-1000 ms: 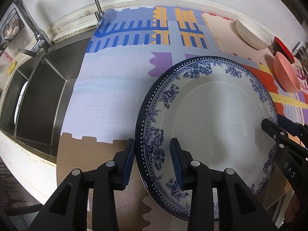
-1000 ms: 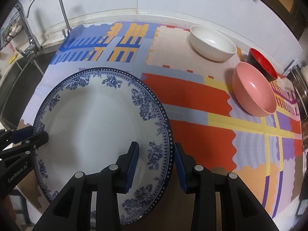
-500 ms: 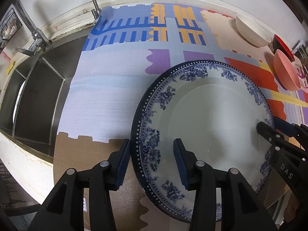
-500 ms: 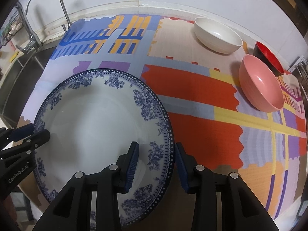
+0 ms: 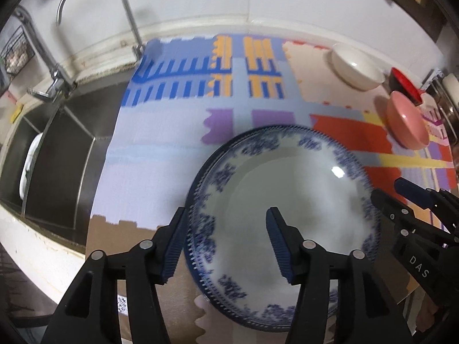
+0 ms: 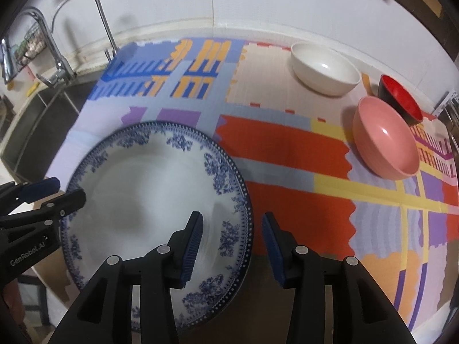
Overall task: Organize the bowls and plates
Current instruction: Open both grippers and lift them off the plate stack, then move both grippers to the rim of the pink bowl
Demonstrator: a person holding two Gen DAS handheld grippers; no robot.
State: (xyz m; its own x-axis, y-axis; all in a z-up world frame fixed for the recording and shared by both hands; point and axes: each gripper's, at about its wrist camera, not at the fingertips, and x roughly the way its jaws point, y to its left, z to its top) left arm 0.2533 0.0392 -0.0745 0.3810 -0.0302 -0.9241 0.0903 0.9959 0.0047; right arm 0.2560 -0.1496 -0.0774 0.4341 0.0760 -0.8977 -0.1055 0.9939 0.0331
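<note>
Two tools straddle opposite rims of the blue-patterned plate [image 6: 149, 197] at the counter's near edge, the left tool [image 5: 225, 243] and right tool [image 6: 231, 243] both opening, pads off it.

A bright patterned mat [image 6: 287, 149] covers the desk. Left of it lies a steel sink [image 5: 57, 166] with a curved faucet [image 5: 114, 5] at its back edge. A wire basket [image 5: 15, 51] hangs on the white wall.

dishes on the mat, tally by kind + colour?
Plates: 1, the blue-and-white plate
Bowls: 3, the white bowl, the pink bowl, the red-and-black bowl
Total: 4
</note>
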